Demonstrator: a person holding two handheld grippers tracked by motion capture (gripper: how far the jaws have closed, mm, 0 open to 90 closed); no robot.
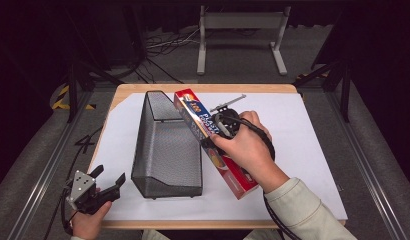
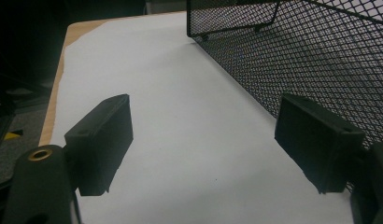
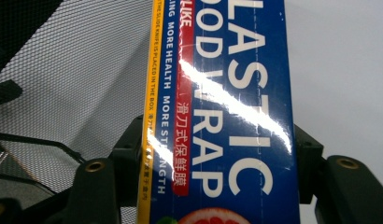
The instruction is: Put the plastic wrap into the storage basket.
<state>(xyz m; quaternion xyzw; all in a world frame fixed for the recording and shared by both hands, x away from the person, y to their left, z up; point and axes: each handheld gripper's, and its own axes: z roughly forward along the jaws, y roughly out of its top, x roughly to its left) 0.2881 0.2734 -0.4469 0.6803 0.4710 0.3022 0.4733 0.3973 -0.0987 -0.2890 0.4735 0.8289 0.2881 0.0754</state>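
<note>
Big black mesh basket (image 1: 165, 147) sits center-left of the high view on the white sheet (image 1: 303, 150), with the plastic wrap box (image 1: 213, 142) lying diagonally just beside its right wall. My right gripper (image 1: 220, 131) is clamped across that box mid-frame. My left gripper (image 1: 109, 186) hangs at the lower left, jaws spread wide with nothing between them.

a wooden table (image 1: 124, 89) stands on grey floor (image 1: 40, 135) before a white metal frame (image 1: 241, 22).

Wooden tabletop (image 1: 124, 90) w/ white sheet (image 1: 303, 135) over most of it — black mesh basket (image 1: 165, 145) sits left of centre, near front edge; plastic wrap box (image 1: 193, 112) just beside basket's right.
</note>
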